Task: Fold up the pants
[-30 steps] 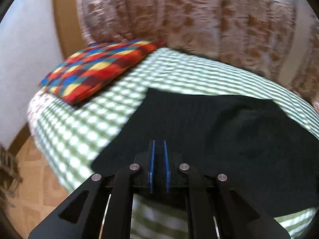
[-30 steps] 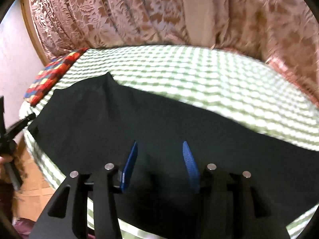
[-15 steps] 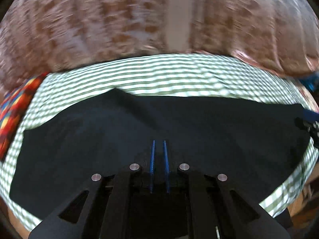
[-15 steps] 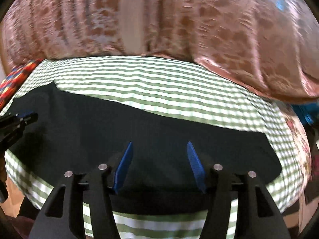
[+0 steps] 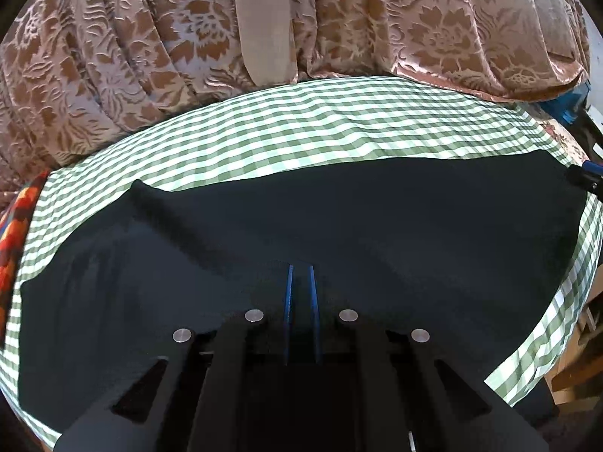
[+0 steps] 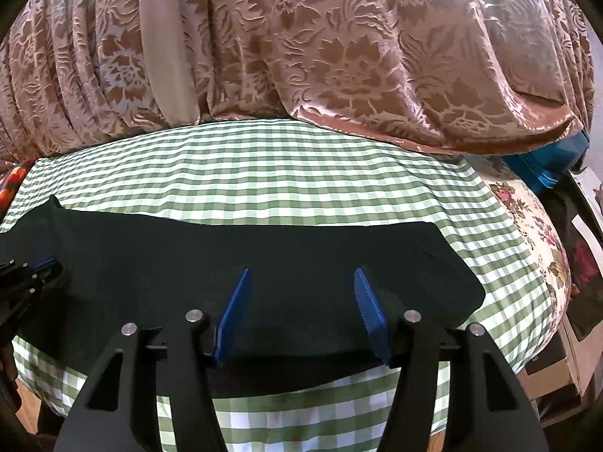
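Black pants lie flat and lengthwise across a bed with a green checked sheet. My left gripper is over the near edge of the pants toward their left end, its blue pads nearly together with a thin gap; no cloth shows between them. My right gripper is open and empty over the pants near their right end. The left gripper also shows at the left edge of the right wrist view, and the right gripper at the right edge of the left wrist view.
A brown floral curtain hangs behind the bed. A multicoloured checked pillow lies at the left end. A floral mattress end and a blue box are at the right, with cardboard boxes below.
The left gripper's view has swung right from the pillow end to face the whole pants. The right gripper has moved right toward the pants' right end and stays open.
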{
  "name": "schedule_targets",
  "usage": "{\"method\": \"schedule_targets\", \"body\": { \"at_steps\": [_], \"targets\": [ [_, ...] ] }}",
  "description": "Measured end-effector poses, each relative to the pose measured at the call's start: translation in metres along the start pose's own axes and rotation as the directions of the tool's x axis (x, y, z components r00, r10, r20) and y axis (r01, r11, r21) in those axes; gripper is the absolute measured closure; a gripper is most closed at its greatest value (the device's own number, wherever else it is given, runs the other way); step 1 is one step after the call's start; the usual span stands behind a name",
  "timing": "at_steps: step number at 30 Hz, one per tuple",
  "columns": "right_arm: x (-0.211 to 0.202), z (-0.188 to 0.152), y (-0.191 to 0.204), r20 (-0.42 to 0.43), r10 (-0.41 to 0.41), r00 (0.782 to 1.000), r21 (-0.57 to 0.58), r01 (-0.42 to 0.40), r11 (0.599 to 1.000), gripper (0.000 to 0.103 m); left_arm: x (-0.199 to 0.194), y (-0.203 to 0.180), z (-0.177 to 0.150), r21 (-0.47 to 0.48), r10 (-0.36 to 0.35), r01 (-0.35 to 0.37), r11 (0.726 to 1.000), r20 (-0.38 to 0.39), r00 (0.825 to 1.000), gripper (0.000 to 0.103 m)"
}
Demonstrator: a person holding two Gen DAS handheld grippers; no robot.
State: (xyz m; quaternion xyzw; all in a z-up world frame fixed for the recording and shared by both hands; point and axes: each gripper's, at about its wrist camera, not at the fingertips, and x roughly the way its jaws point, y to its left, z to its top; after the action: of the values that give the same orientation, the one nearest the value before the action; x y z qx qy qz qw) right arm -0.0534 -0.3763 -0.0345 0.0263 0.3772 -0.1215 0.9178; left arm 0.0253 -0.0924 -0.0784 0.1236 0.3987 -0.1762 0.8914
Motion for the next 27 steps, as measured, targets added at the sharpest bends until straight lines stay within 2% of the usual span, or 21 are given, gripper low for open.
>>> {"method": "schedule_targets", "body": {
  "at_steps": [27],
  "targets": [
    [0.009,0.000,-0.011,-0.032,-0.040,0.999,-0.006,0.040,0.999,0.040,0.014,-0.005,-0.009,0.005,-0.018,0.019,1.000,-0.033,0.999,0.096]
  ]
}}
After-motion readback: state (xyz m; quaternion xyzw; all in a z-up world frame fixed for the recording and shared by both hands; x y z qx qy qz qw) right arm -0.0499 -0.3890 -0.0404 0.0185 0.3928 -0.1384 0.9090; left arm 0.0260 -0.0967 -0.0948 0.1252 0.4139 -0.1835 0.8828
